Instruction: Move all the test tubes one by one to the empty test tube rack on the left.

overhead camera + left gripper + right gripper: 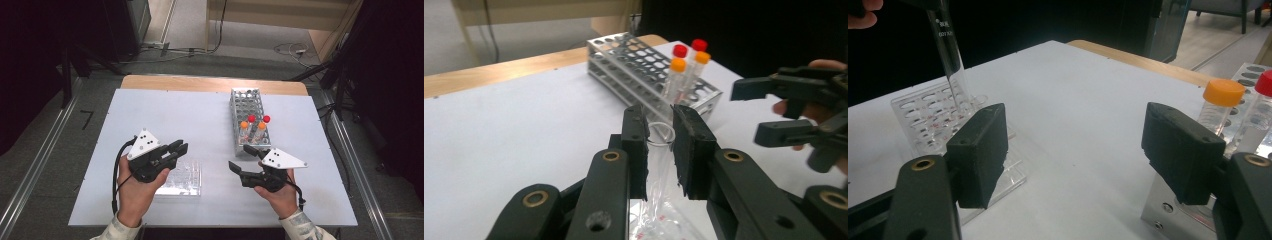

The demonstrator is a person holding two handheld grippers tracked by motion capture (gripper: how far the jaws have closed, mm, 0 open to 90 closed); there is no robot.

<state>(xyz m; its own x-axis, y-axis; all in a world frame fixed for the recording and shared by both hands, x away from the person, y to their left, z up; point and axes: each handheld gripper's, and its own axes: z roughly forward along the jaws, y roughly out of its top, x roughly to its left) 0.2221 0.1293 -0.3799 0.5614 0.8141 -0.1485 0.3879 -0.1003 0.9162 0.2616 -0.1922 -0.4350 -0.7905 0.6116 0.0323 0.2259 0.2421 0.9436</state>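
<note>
My left gripper (181,147) is shut on a clear glass test tube (658,165), gripped near its open rim between the pads. The tube (950,55) hangs upright, its lower end at the clear acrylic rack (186,179); whether it sits in a hole I cannot tell. My right gripper (240,157) stands open with nothing between its jaws, just in front of the metal rack (247,100). That rack's near end holds several capped tubes, with orange caps (244,124) and red caps (251,118). The left gripper view shows the right gripper (758,112) off to the right.
The white board (165,115) lies on a wooden table whose far edge (200,82) shows behind it. The metal rack (624,50) runs from the middle toward the far side. Dark stands and cables surround the table on the floor.
</note>
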